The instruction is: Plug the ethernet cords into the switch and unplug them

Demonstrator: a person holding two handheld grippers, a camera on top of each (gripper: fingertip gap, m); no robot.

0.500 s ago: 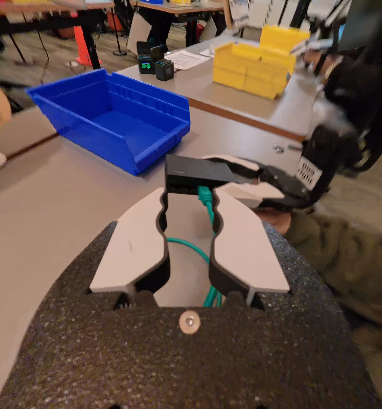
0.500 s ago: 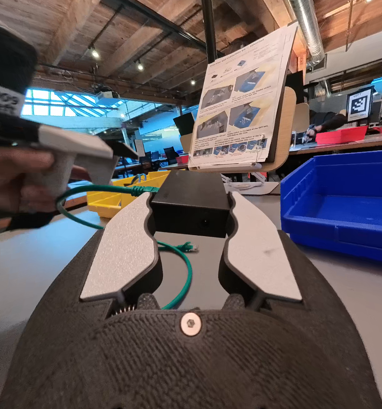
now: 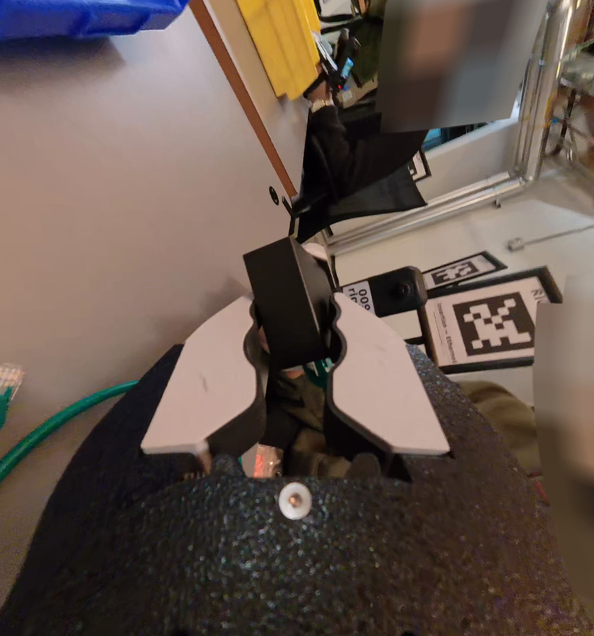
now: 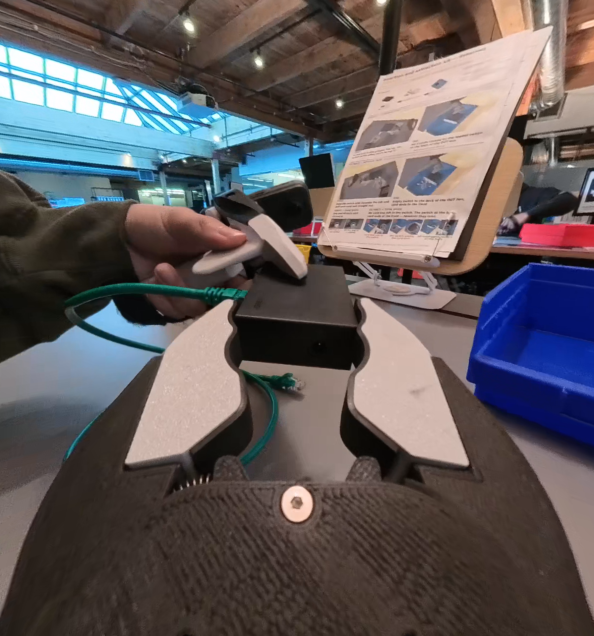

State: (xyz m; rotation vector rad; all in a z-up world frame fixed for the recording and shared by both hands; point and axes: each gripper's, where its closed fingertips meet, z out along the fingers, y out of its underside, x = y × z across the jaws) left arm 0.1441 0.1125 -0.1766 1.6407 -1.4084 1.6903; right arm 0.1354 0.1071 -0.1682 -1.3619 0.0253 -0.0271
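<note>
My right gripper [image 4: 295, 330] is clamped on the black switch [image 4: 294, 309] on the table [image 4: 409, 585]; my left gripper [image 3: 294, 330] straddles it from above, closed on it, green cord [image 4: 220, 294] plugged in.

— where did the right wrist view look from?
— low over the table [image 4: 82, 378], level along its own fingers [image 4: 192, 375], close behind the black switch [image 4: 295, 309], facing a paper stand [image 4: 426, 155] and blue bin [image 4: 547, 344].
— and the left one?
— rolled sideways and close, at the switch [image 3: 282, 303] from its opposite side.
— what did they share?
— the switch, the green cord [image 4: 151, 290], and each other's gripper.
</note>
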